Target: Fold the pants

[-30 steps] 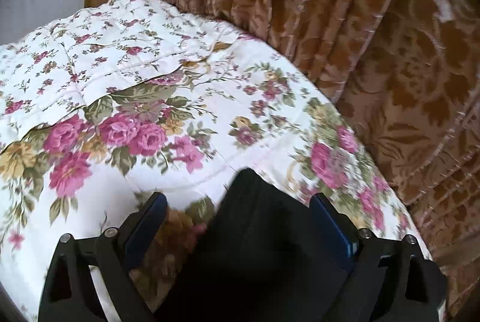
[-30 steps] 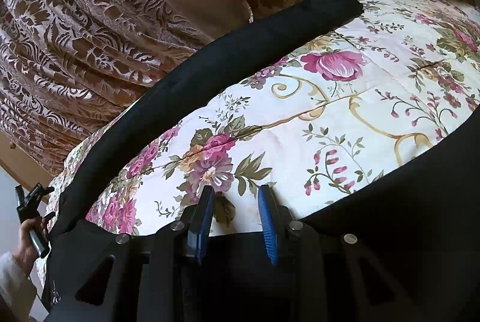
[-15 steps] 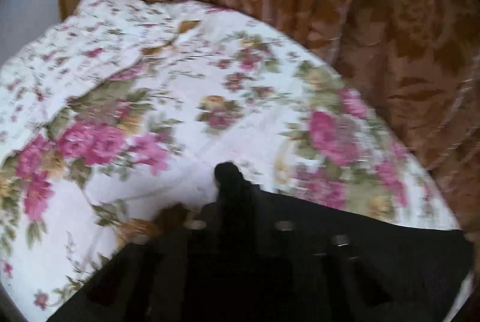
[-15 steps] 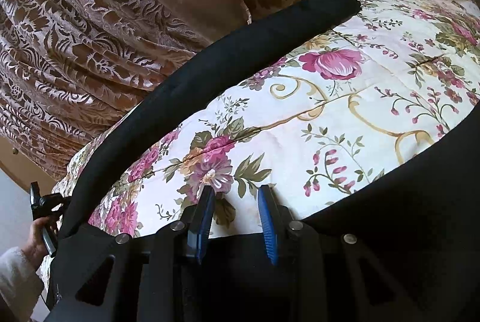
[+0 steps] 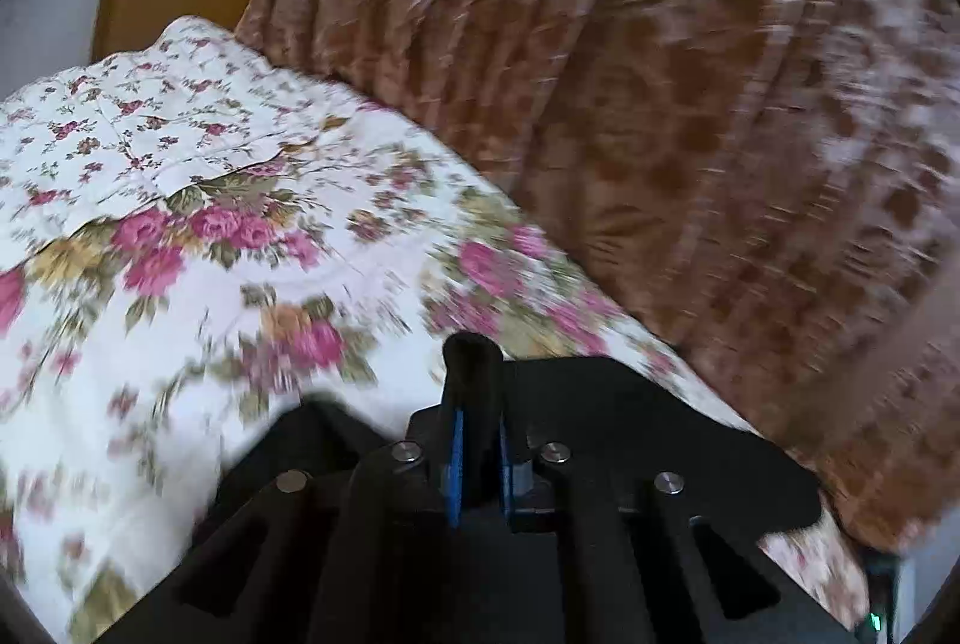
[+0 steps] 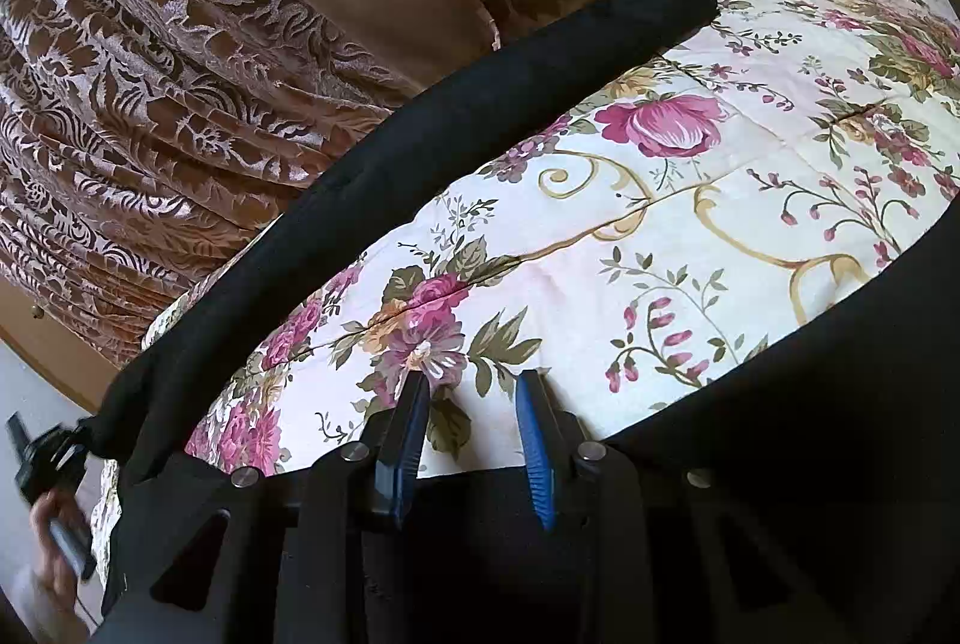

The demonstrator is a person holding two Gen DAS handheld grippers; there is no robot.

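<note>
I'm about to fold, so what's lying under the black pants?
Under the black pants lies the floral quilt, showing between the legs. Whatever sits directly beneath the fabric is covered.

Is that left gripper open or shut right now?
Shut: the left gripper has its blue pads pinched on a fold of the black pants.

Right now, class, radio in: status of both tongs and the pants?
Left tongs shut on black pants fabric. Right tongs open, pants edge below them. Pants stretched across floral quilt. Nothing in the way.
</note>
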